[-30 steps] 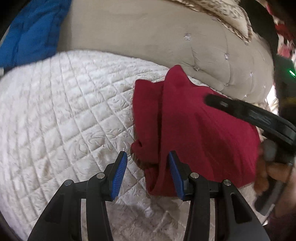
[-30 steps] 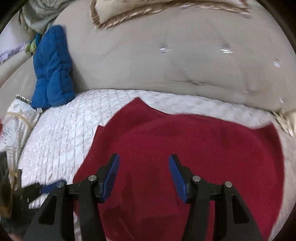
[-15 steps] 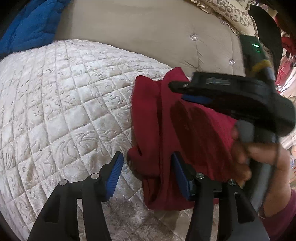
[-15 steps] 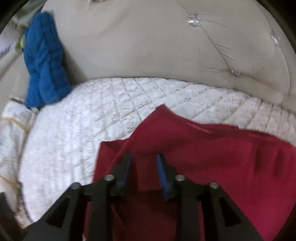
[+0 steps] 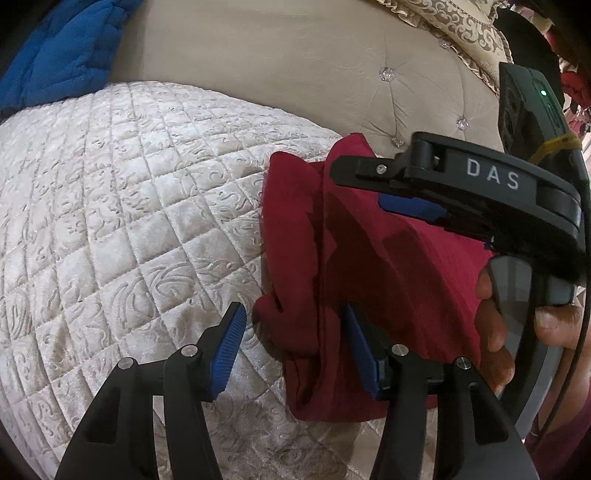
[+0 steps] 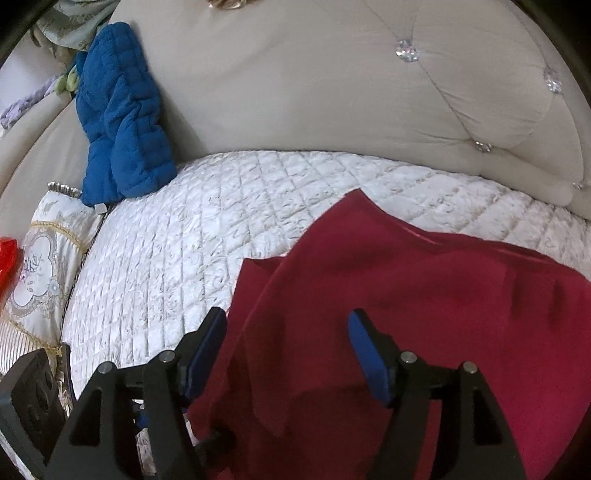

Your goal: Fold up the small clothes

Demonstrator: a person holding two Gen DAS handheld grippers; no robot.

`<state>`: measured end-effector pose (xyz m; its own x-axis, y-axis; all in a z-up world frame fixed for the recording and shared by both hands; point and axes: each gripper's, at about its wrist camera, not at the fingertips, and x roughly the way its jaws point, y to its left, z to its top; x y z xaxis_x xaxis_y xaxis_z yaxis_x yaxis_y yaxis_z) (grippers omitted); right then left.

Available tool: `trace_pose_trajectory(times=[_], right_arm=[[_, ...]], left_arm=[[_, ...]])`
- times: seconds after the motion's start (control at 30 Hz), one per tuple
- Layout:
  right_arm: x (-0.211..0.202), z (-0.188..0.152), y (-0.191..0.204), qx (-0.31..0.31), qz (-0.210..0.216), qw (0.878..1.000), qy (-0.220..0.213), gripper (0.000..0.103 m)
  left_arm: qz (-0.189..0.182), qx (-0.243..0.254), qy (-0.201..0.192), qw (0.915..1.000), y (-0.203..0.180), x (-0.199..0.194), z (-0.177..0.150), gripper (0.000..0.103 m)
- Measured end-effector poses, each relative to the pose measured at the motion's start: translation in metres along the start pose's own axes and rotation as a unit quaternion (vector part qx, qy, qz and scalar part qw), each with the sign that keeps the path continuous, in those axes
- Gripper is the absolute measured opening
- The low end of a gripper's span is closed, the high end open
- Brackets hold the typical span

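A dark red garment [image 5: 354,258] lies partly folded on a cream quilted cushion [image 5: 129,206]; in the right wrist view the garment [image 6: 424,295] fills the lower right. My left gripper [image 5: 291,350] is open, its jaws on either side of the garment's bunched left edge. My right gripper [image 6: 284,354] is open just above the garment's folded left part. The right gripper also shows in the left wrist view [image 5: 461,192], hovering over the garment's far side, held by a hand.
A beige tufted sofa back [image 6: 332,92] rises behind the cushion. A blue quilted item [image 6: 118,118] leans at the back left. A patterned pillow [image 6: 40,266] lies left of the cushion. A patterned cushion [image 5: 454,22] sits on top of the sofa back.
The right gripper went from open to nearly shut over the garment half a second ago and is open again now, pulled back a little. The left gripper barely moved.
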<state>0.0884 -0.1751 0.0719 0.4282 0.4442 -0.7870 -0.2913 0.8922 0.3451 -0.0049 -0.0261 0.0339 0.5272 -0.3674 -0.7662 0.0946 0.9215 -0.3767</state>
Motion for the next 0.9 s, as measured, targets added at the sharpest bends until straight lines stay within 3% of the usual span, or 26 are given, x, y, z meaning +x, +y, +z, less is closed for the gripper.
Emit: trace_pose_trajectory(times=[0.33,0.63,0.9], right_arm=[[0.008,0.005,-0.004,0.009,0.011,1.000,0.013,0.079],[0.020,0.016,0.006,-0.017,-0.015,0.999,0.050,0.082],[0.046,0.026,0.029,-0.077,-0.042,0.989,0.122,0.087]], left_arm=[[-0.013,-0.012,0.003,0.9998,0.004,0.005,0.004,0.036],[-0.084,-0.070,0.009,0.9940,0.016,0.009,0.008,0.043],[-0.171,-0.102,-0.023,0.9797,0.020,-0.003,0.010,0.044]])
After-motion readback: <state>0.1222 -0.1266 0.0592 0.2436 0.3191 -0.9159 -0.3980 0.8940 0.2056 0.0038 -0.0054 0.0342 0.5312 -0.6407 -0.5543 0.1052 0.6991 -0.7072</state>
